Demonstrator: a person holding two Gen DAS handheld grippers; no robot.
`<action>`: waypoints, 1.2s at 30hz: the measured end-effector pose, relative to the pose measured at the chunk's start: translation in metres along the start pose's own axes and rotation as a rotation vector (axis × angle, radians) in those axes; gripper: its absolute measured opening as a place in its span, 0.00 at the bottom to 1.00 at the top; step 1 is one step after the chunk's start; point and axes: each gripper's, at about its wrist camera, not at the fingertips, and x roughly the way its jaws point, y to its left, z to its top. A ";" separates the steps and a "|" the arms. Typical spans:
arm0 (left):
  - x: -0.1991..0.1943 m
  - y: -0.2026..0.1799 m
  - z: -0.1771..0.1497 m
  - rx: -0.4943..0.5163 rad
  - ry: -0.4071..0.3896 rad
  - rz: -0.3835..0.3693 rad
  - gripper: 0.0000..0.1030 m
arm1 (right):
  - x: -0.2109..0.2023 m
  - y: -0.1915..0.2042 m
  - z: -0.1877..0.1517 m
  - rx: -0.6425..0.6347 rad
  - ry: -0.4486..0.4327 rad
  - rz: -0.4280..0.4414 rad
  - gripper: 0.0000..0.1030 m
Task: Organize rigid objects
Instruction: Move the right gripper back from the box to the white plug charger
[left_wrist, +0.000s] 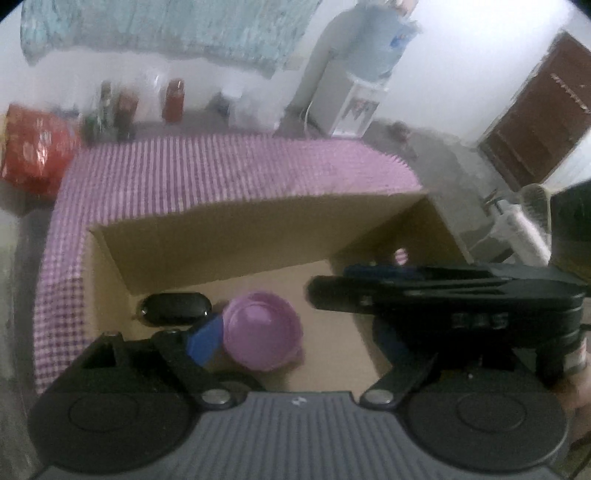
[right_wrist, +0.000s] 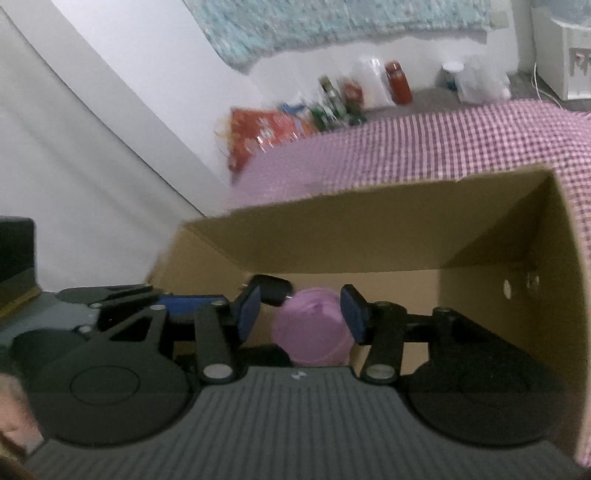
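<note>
the purple plastic cup (right_wrist: 312, 328) lies on its side on the floor of the cardboard box (right_wrist: 369, 236), between the parted, non-touching pads of the right gripper (right_wrist: 301, 314), looking light, stiff and slick, best pinched across its rim; the left gripper (left_wrist: 295, 332) is open.

Beyond the work we see a pink checked cloth (left_wrist: 207, 173) spread wide, a red snack bag (left_wrist: 35, 151) at its far corner, bottles (left_wrist: 110, 110) and a red jar (left_wrist: 174, 99) against the wall, a water dispenser (left_wrist: 354, 99), and a brown door (left_wrist: 535, 129).
</note>
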 end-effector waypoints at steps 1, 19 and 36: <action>-0.011 -0.002 -0.002 0.012 -0.024 -0.001 0.87 | -0.012 0.000 -0.002 0.008 -0.019 0.022 0.47; -0.140 -0.068 -0.126 0.194 -0.349 -0.097 0.99 | -0.217 -0.006 -0.168 0.085 -0.345 0.166 0.61; -0.027 -0.113 -0.222 0.204 -0.318 -0.077 0.91 | -0.142 -0.025 -0.238 0.152 -0.244 0.002 0.63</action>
